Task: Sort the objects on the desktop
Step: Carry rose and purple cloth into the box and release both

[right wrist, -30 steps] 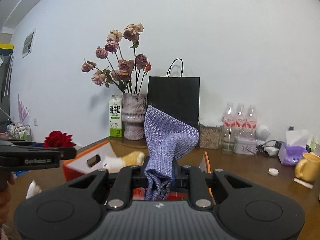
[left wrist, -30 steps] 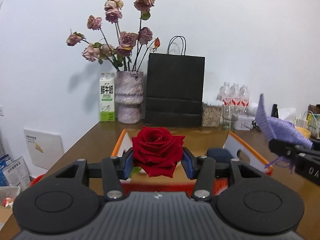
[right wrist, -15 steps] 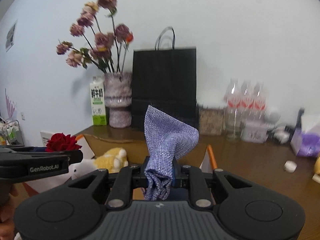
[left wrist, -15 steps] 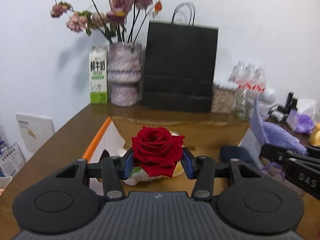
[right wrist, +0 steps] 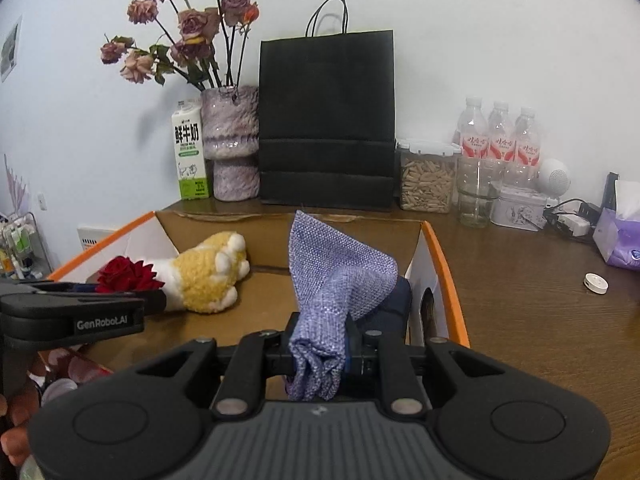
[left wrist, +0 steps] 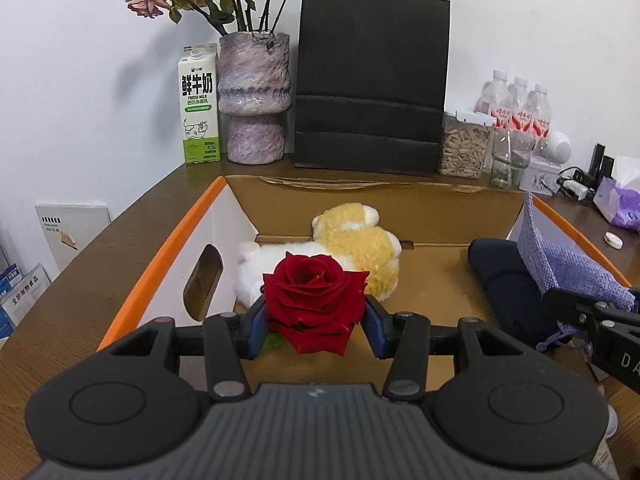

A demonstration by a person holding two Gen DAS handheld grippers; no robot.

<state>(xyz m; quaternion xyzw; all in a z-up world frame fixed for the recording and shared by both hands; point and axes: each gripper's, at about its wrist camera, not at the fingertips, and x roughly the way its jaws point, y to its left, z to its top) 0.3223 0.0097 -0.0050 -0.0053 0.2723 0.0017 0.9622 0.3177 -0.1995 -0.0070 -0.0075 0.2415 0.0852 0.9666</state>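
My left gripper [left wrist: 315,322] is shut on a red rose [left wrist: 316,300] and holds it over the open cardboard box [left wrist: 168,248] with orange-edged flaps. My right gripper [right wrist: 320,346] is shut on a folded purple woven cloth [right wrist: 336,272], also above the box [right wrist: 444,264], on its right side. Inside the box lie a yellow and white plush toy [left wrist: 352,248] and a dark blue bundle [left wrist: 504,276]. In the right wrist view the left gripper [right wrist: 80,312] with the rose [right wrist: 126,274] shows at the left, the plush toy [right wrist: 208,276] behind it.
Along the wall stand a milk carton [left wrist: 199,104], a purple vase of dried roses [left wrist: 254,96], a black paper bag [left wrist: 370,80], a jar of seeds [left wrist: 464,144], water bottles [left wrist: 516,108] and a glass [left wrist: 510,160]. A tissue pack [right wrist: 620,240] and a small white cap [right wrist: 596,283] lie on the table at right.
Both grippers have moved forward and tipped down over the box, so its inside with the plush toy and dark bundle is in view. Both still hold their objects.
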